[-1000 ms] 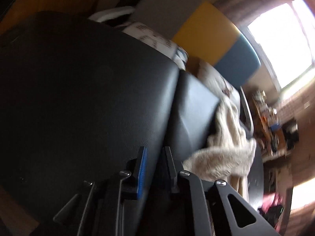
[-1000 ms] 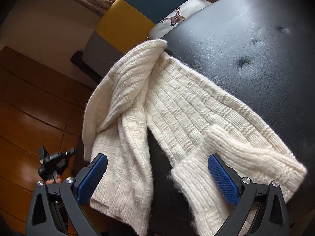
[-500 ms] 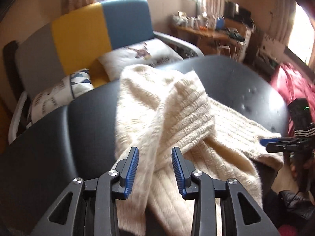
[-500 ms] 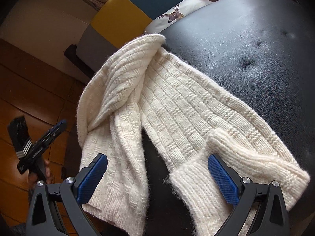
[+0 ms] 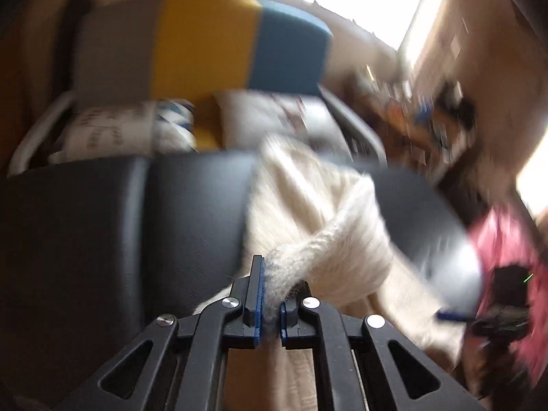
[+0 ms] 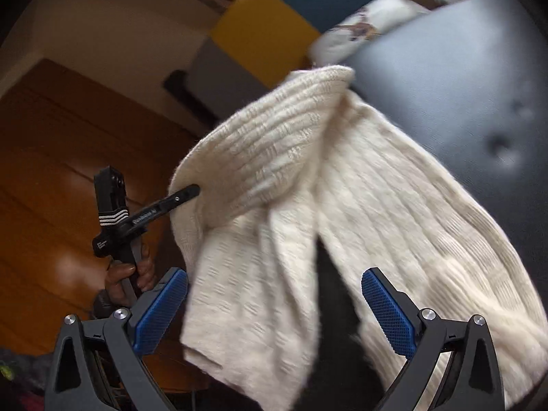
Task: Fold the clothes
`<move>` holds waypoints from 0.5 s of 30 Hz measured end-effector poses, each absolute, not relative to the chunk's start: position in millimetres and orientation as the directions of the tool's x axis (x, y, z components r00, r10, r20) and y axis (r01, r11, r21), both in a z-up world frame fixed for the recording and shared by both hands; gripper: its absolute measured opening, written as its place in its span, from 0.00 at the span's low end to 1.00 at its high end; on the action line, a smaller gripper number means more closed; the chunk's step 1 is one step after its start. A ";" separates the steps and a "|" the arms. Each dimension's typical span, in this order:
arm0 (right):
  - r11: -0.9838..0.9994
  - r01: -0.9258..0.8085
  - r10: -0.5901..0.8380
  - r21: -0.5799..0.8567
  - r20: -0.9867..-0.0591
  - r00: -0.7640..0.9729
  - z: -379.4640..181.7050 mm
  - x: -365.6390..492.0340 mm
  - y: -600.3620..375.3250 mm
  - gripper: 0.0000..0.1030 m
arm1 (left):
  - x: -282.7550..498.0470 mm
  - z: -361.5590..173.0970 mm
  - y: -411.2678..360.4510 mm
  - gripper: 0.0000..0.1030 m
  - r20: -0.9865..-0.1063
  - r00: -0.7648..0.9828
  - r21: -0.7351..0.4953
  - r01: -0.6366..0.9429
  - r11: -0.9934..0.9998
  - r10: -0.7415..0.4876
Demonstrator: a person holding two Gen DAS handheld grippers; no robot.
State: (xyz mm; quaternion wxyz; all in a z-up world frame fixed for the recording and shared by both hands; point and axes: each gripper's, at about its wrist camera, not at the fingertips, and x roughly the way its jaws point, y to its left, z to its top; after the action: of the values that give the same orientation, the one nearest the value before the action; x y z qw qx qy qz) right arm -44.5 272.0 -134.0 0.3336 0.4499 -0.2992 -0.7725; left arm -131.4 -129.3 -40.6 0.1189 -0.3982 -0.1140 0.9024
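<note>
A cream knitted sweater (image 6: 308, 188) lies crumpled over the edge of a black padded surface (image 6: 462, 85). My left gripper (image 5: 270, 301) is shut on a ribbed edge of the sweater (image 5: 318, 239) and lifts it; it also shows in the right wrist view (image 6: 191, 191), pinching the sweater's left side. My right gripper (image 6: 274, 304) is wide open and empty, hovering just above the sweater's near hem. The right gripper shows at the right edge of the left wrist view (image 5: 452, 315).
An armchair with grey, yellow and blue back panels (image 5: 205, 41) and cushions (image 5: 120, 130) stands behind the black surface (image 5: 102, 222). Wooden floor (image 6: 51, 171) lies to the left. A red cloth (image 5: 507, 239) and cluttered desk (image 5: 428, 120) are at right.
My left gripper has moved in and closed on the sweater's ribbed edge, and it lifts that part up. My right gripper has stayed open over the hem.
</note>
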 end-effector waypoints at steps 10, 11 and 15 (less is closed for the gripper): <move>-0.709 0.108 -0.691 0.697 -0.655 -0.307 -173.3 -121.7 257.8 1.00 | -126.8 -75.8 -301.7 0.05 -0.821 -0.554 -0.063 0.330 -0.942 -0.139; -0.718 0.106 -0.682 0.688 -0.664 -0.306 -176.9 -124.0 260.4 1.00 | -125.8 -81.9 -309.0 0.05 -0.831 -0.537 -0.067 0.350 -0.934 -0.142; -0.760 0.087 -0.633 0.644 -0.703 -0.324 -175.6 -125.4 275.9 0.97 | -115.1 -96.2 -328.2 0.07 -0.856 -0.511 -0.163 0.409 -0.898 -0.077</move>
State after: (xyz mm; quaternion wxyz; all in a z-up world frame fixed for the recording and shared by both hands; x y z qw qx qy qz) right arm -125.4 275.9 -175.6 0.2332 0.5327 -0.2563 -0.7721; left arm -115.1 -328.2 -96.2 -0.1427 -0.4735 -0.1749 0.8514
